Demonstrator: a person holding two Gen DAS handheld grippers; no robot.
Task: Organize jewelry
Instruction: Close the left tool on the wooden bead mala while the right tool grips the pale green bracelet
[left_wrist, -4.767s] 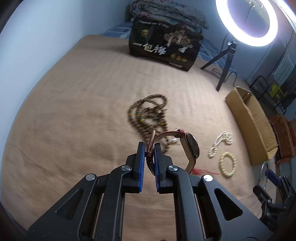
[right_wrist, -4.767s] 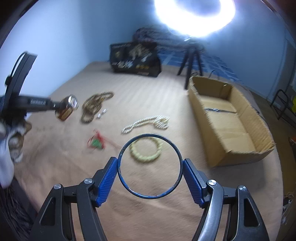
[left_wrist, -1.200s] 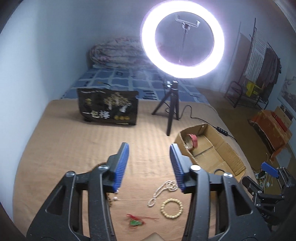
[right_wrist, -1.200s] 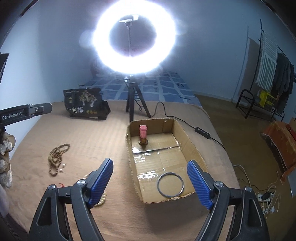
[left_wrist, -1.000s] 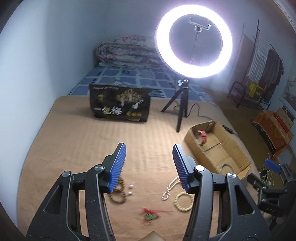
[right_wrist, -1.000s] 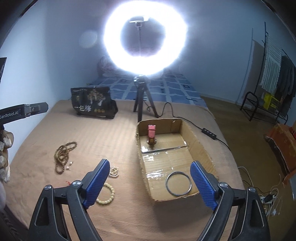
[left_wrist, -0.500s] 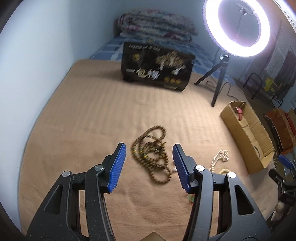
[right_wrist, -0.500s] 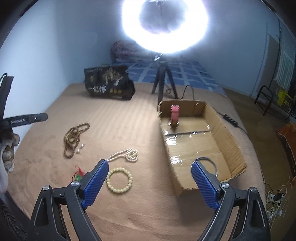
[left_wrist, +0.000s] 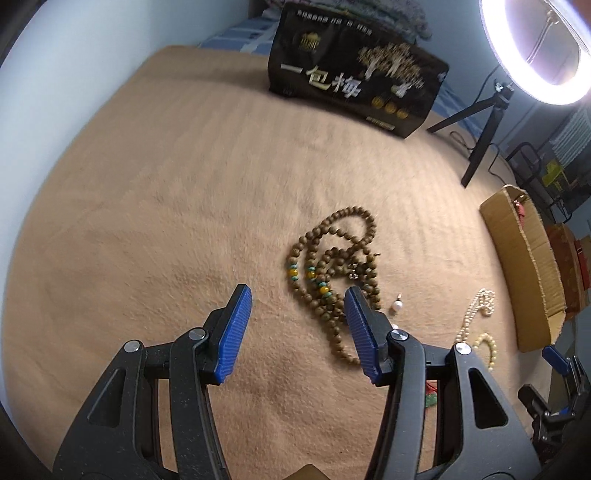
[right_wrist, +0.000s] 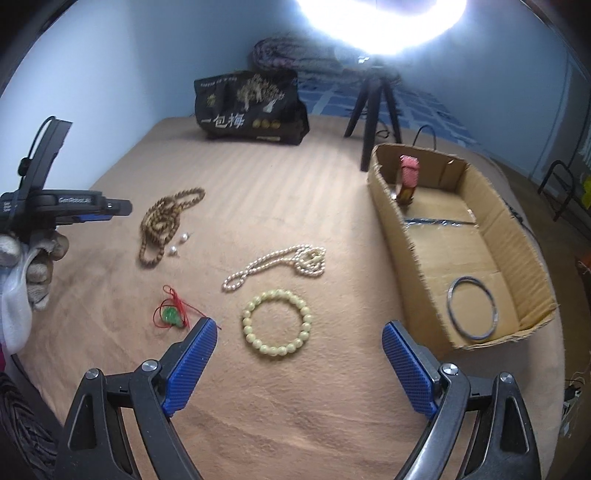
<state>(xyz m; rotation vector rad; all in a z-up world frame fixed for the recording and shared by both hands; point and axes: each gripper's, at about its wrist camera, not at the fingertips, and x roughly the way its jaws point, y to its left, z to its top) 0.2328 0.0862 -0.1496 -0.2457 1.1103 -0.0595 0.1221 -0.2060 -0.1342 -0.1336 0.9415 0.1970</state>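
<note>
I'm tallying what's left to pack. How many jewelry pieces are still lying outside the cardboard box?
6: the brown bead necklace, two loose pearls beside it, the pearl strand mid-blanket, the pale bead bracelet below that, and the green pendant on red cord. Small pieces could be hidden.

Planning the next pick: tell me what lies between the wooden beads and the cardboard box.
In the right wrist view, the pearl necklace lies between the wooden beads and the box; otherwise bare blanket.

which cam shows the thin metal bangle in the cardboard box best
The right wrist view: the thin metal bangle lies flat and fully visible on the floor of the open cardboard box. In the left wrist view the box wall hides it.
</note>
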